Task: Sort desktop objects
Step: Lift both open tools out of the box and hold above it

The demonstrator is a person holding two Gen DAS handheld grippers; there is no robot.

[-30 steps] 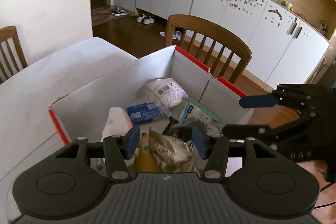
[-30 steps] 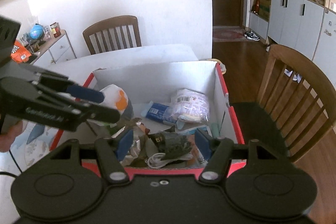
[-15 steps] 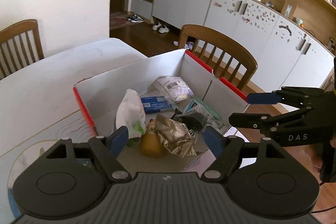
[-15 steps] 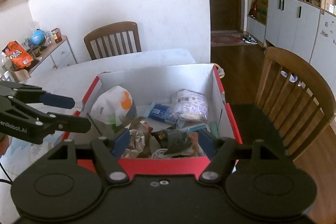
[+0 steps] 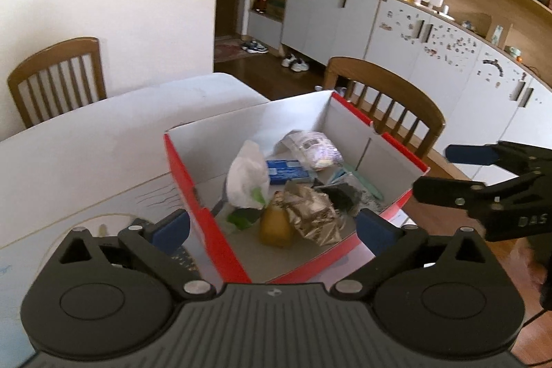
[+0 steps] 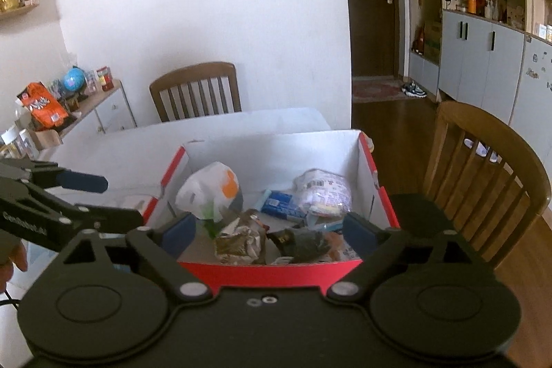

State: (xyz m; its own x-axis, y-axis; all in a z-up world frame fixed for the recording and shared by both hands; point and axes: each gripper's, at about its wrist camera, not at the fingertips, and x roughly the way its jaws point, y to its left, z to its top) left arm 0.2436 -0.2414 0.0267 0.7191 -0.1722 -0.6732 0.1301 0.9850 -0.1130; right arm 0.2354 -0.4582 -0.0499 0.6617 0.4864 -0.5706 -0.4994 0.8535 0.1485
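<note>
A red-and-white cardboard box [image 5: 193,181] [image 6: 276,273] stands on the white table [image 5: 86,140]. In it lie a white plastic bag [image 5: 246,176] [image 6: 207,187], a blue packet [image 5: 288,171] [image 6: 281,204], a clear wrapped packet [image 5: 314,149] [image 6: 322,192], a crumpled foil wrapper [image 5: 312,218] [image 6: 238,242], a yellow bottle [image 5: 276,226] and a dark pouch [image 6: 296,242]. My left gripper [image 5: 272,228] is open and empty, above the box's near corner. My right gripper [image 6: 269,231] is open and empty, above the box's near edge. Each gripper shows in the other's view, the right [image 5: 448,171] and the left [image 6: 107,199].
A wooden chair [image 5: 383,102] [image 6: 483,175] stands at the box's far side, another [image 5: 57,75] [image 6: 196,90] at the table's far end. A low sideboard [image 6: 86,112] with an orange snack bag stands at the left wall. Grey cabinets [image 5: 448,68] line the room.
Both grippers have pulled back and up from the box. The left gripper's jaws have opened wider; it was down among the items and is now above the box's corner.
</note>
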